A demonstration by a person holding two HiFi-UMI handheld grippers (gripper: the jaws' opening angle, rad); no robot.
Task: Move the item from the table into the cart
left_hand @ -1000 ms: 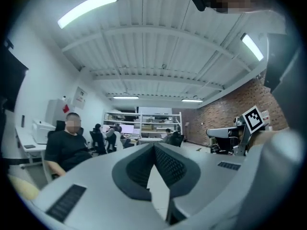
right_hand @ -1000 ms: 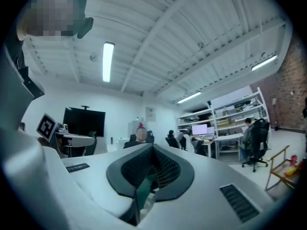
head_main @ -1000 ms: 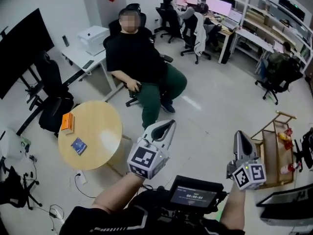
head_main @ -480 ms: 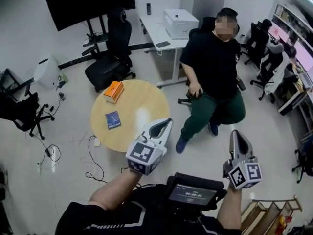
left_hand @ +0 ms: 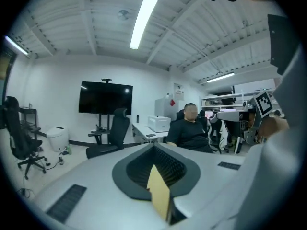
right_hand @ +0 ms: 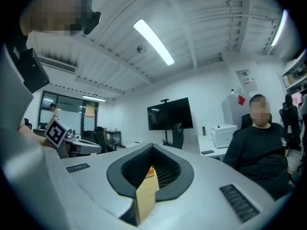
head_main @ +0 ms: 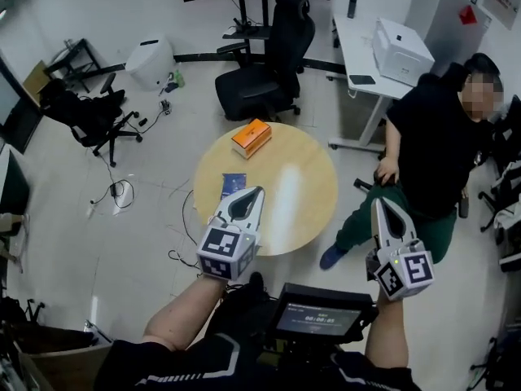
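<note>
1. A white-floored office, where a black office chair (head_main: 264, 84) stands behind a round wooden table (head_main: 305, 190).
2. On the table's left part lie an orange box (head_main: 251, 138) near the far edge and a flat blue packet (head_main: 233, 184) closer in, apart from each other.
3. The left gripper (head_main: 256, 192) hangs over the table's near-left edge, just right of the blue packet, jaws pressed together on nothing.
4. The right gripper (head_main: 379, 205) is off the table's right side, jaws likewise closed and empty.
5. A seated person (head_main: 431, 149) in black is at the far right.

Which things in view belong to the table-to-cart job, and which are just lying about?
Job: orange box, blue packet, round table, left gripper, right gripper. Cart not in view.
Lying about: black office chair, white printer, seated person.
</note>
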